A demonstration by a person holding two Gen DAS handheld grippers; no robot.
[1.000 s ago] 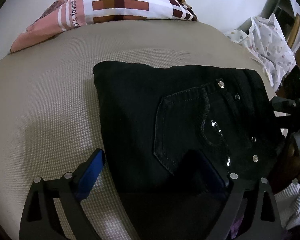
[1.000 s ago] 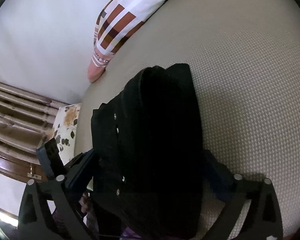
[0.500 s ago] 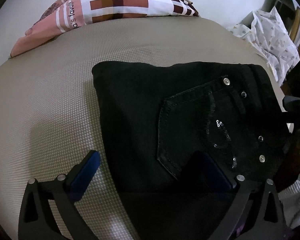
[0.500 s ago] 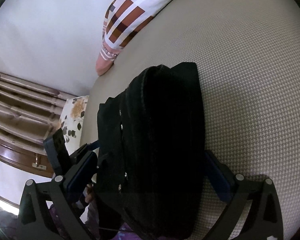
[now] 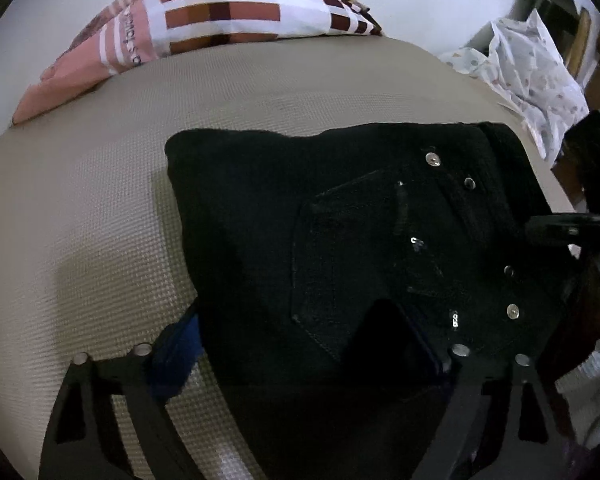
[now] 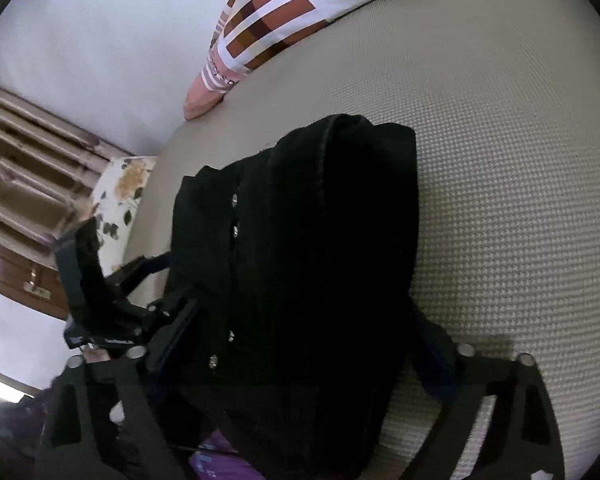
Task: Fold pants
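The black pants [image 5: 340,240] lie folded into a thick rectangle on the beige bed cover [image 5: 80,220], back pocket and metal studs facing up. My left gripper [image 5: 296,344] is open, with its blue-padded fingers [image 5: 176,348] straddling the near edge of the pants. The right wrist view shows the same bundle end-on [image 6: 320,260]. My right gripper [image 6: 300,344] is open too, its fingers standing either side of the bundle's near end. The left gripper's body [image 6: 88,280] shows at the left of that view.
A pink, white and brown checked pillow [image 5: 204,20] lies at the head of the bed against the white wall. A crumpled white patterned cloth [image 5: 540,76] sits off the right side. A floral pillow [image 6: 120,192] and wooden furniture [image 6: 28,160] stand beyond the bed's edge.
Both grippers have pulled back a little from the folded pants and tilted slightly. The pants stay put on the bed in the same folded shape.
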